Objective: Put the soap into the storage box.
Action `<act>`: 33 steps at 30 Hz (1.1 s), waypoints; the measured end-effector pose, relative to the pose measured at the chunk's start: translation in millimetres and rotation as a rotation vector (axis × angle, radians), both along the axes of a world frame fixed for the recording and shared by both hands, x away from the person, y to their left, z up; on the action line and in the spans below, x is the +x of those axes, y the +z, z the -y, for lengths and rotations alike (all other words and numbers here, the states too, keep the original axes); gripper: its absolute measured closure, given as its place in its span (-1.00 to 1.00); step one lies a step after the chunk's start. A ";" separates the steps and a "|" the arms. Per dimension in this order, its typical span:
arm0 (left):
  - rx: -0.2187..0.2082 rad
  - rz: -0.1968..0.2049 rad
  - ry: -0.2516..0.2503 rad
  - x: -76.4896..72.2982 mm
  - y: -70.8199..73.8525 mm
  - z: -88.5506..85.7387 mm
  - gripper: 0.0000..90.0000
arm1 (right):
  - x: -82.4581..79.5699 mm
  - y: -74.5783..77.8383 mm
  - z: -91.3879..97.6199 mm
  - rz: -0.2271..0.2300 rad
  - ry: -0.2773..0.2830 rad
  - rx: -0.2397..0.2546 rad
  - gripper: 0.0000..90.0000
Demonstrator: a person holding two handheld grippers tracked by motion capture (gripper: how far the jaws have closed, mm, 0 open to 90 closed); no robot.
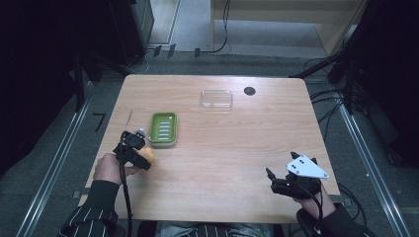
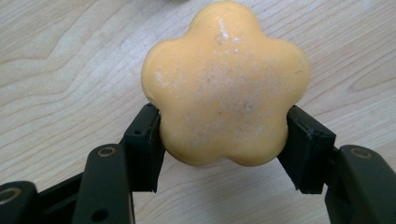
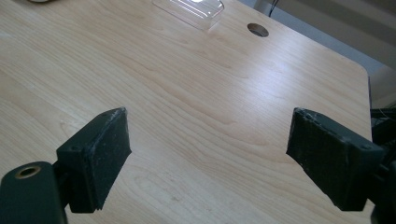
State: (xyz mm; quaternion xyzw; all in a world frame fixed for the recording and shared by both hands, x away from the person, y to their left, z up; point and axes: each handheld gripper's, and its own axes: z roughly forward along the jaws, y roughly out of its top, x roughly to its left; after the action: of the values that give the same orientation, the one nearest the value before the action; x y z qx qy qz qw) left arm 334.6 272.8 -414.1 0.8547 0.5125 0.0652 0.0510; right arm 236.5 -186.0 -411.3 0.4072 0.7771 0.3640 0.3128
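While the left gripper (image 1: 140, 150) sits at the lower left of the high view, its jaws are clamped on the flower-shaped orange soap (image 2: 225, 84), one pad pressing each side of the bar, as the left gripper view shows from close up. The soap is held just over the wooden table (image 1: 222, 148), near the front corner of the green soap dish (image 1: 163, 129), which lies slightly up and to the right of it. The step in hand looks like carrying the soap to that dish. Next, the bar probably needs to travel up and right until it is over the ribbed tray, then be lowered and released. Further right, toward the top centre, a clear plastic lid (image 1: 216, 98) lies well apart. At the lower right, the right gripper (image 1: 276, 180) rests with its jaws wide apart, nothing between them.
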 end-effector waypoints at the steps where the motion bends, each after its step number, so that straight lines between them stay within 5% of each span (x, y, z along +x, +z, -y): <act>1: -0.003 -0.002 -0.001 0.8 1.1 0.1 -0.12 | 0.0 0.0 -0.1 0.000 -0.001 0.002 -0.69; 33: -0.015 0.035 -0.028 27.1 17.6 9.1 -0.12 | 0.4 -0.2 0.4 -0.003 0.002 0.003 -0.69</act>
State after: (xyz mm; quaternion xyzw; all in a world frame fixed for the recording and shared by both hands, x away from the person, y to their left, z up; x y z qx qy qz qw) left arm 361.6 263.7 -396.4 0.8600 0.5002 0.0754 0.0674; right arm 236.9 -186.4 -411.5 0.4073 0.7775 0.3648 0.3106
